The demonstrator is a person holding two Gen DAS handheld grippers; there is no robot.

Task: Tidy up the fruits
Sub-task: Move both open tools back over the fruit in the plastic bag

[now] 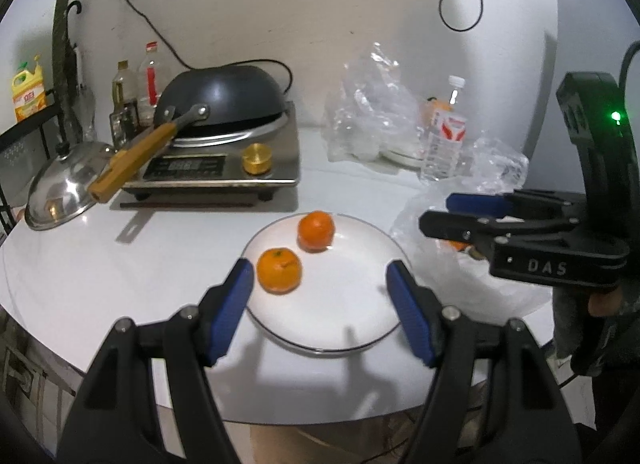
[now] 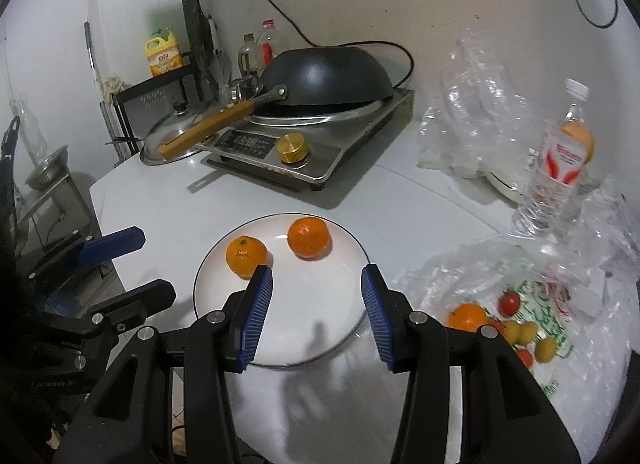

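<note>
A white plate [image 1: 352, 304] [image 2: 320, 316] sits on the white table and holds two oranges: a near-left orange [image 1: 279, 270] [image 2: 245, 256] and a far orange [image 1: 316, 230] [image 2: 309, 238]. My left gripper [image 1: 320, 284] is open and empty above the plate's near edge; it also shows at the left in the right wrist view [image 2: 148, 260]. My right gripper [image 2: 317, 284] is open and empty over the plate; in the left wrist view it [image 1: 436, 212] hovers over a plastic bag [image 2: 520, 304]. The bag holds another orange [image 2: 467, 316], small red fruits [image 2: 509, 302] and small yellow fruits [image 2: 528, 332].
An induction cooker [image 1: 224, 164] with an upturned black wok [image 1: 224, 96] stands behind the plate. A steel lid [image 1: 64, 192] lies at left. A water bottle [image 2: 556, 168], crumpled clear plastic [image 1: 372, 104] and oil bottles [image 1: 124, 92] stand at the back. The table edge is near me.
</note>
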